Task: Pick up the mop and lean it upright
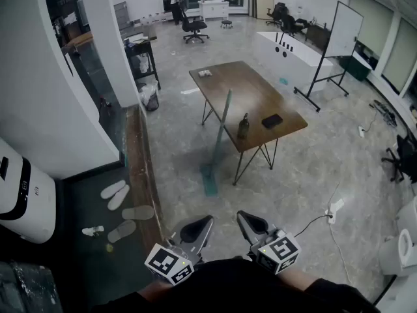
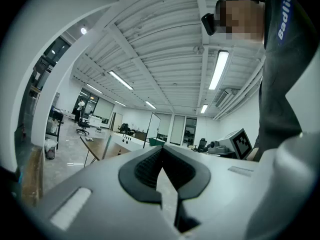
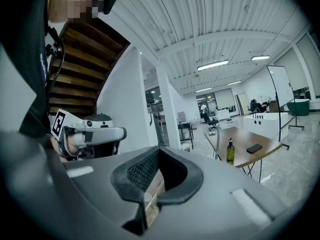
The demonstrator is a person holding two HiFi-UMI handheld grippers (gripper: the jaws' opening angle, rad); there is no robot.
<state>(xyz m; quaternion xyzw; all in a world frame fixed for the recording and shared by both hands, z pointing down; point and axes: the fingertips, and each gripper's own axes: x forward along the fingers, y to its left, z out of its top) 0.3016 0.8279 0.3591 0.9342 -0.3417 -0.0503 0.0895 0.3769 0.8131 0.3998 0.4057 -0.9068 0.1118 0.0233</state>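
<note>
The mop [image 1: 217,147] leans against the long edge of the brown table [image 1: 228,83], its teal head [image 1: 209,178] on the floor and its pale handle tilted up to the tabletop. Both grippers hover close to my body, well short of the mop. My left gripper [image 1: 199,229] is shut with nothing between its jaws, and so is my right gripper [image 1: 250,225]. In the left gripper view the closed jaws [image 2: 161,152] point level into the room, the mop [image 2: 105,147] far off. The right gripper view shows its closed tips [image 3: 157,152] and the mop handle [image 3: 218,140] beside the table.
A green bottle [image 1: 243,126] and a dark phone [image 1: 272,120] lie on the table. Slippers [image 1: 121,205] sit on the dark mat at left, beside a white machine [image 1: 19,194]. A power strip with its cable [image 1: 335,208] lies on the floor at right; a whiteboard [image 1: 343,30] stands behind.
</note>
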